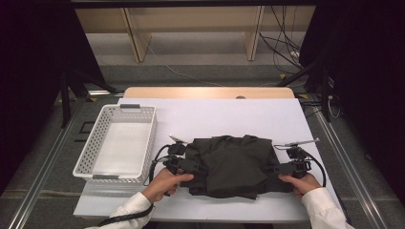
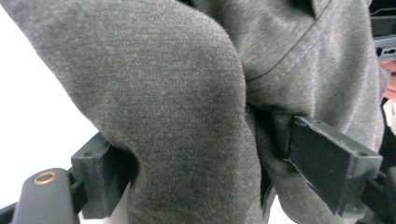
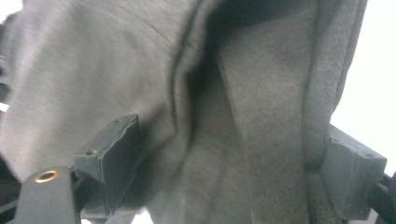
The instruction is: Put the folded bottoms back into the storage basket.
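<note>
A dark grey garment (image 1: 229, 164) lies bunched on the white table top (image 1: 229, 117), near its front edge. My left gripper (image 1: 188, 164) is at the garment's left edge, held in the person's left hand. In the left gripper view a thick fold of the cloth (image 2: 187, 116) fills the gap of that gripper (image 2: 212, 172), with the wide-set jaws pressing on both sides of it. At the garment's right edge is my right gripper (image 1: 282, 168). In the right gripper view its jaws (image 3: 233, 168) likewise clamp a broad bundle of the cloth (image 3: 261, 107).
A white perforated basket (image 1: 90, 143) stands on the left of the table, its inside bare. Bare white table stretches behind the garment. Beyond the table's far edge are wooden shelf legs (image 1: 136, 38) and loose cables (image 1: 286, 47) on the floor.
</note>
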`<state>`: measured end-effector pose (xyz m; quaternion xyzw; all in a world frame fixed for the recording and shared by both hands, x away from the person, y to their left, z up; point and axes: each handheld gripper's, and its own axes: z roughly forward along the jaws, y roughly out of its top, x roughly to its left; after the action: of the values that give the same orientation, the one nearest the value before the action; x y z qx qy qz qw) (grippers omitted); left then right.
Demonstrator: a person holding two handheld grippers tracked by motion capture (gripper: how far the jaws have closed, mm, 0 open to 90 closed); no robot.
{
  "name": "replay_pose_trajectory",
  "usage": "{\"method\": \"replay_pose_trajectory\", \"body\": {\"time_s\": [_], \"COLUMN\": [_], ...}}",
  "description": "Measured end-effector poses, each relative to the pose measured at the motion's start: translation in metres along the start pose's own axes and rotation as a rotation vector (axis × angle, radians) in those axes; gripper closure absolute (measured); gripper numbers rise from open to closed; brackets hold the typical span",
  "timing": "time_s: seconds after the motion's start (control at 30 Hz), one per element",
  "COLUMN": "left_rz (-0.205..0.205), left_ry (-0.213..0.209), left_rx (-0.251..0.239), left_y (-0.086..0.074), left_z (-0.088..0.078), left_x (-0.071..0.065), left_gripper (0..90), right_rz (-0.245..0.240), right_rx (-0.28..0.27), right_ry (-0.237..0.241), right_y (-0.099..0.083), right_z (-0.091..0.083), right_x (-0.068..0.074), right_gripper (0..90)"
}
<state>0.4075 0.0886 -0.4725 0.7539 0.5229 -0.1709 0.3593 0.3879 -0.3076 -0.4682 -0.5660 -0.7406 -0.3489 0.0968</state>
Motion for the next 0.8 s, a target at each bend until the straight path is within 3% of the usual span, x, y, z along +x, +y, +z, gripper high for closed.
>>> {"method": "replay_pose_trajectory", "body": {"time_s": [0.17, 0.47, 0.6, 0.67, 0.73, 0.8], "left_rz": [0.012, 0.017, 0.032, 0.041, 0.069, 0.065], "left_ry": [-0.004, 0.012, 0.04, 0.049, 0.061, 0.05], "left_rx": [-0.001, -0.004, 0.013, 0.001, -0.014, -0.026], "left_y": [0.003, 0.008, 0.011, 0.01, 0.008, 0.008], "left_z": [0.004, 0.017, 0.021, 0.022, 0.022, 0.021], "left_x": [-0.005, -0.011, -0.014, -0.014, -0.015, -0.014], "left_gripper": [15.6, 13.1, 13.1, 16.7, 26.3, 37.5], "right_rz": [-0.015, -0.036, -0.05, -0.045, -0.038, -0.039], "right_rx": [0.008, 0.019, 0.021, 0.014, 0.008, 0.0], "right_ry": [-0.002, -0.054, -0.066, -0.075, -0.084, -0.091], "right_y": [0.003, 0.016, 0.017, 0.017, 0.018, 0.017], "right_z": [0.005, 0.019, 0.022, 0.023, 0.024, 0.026], "right_x": [0.005, 0.012, 0.016, 0.017, 0.018, 0.02], "right_gripper": [16.8, 16.4, 19.2, 21.4, 25.8, 34.3]}}
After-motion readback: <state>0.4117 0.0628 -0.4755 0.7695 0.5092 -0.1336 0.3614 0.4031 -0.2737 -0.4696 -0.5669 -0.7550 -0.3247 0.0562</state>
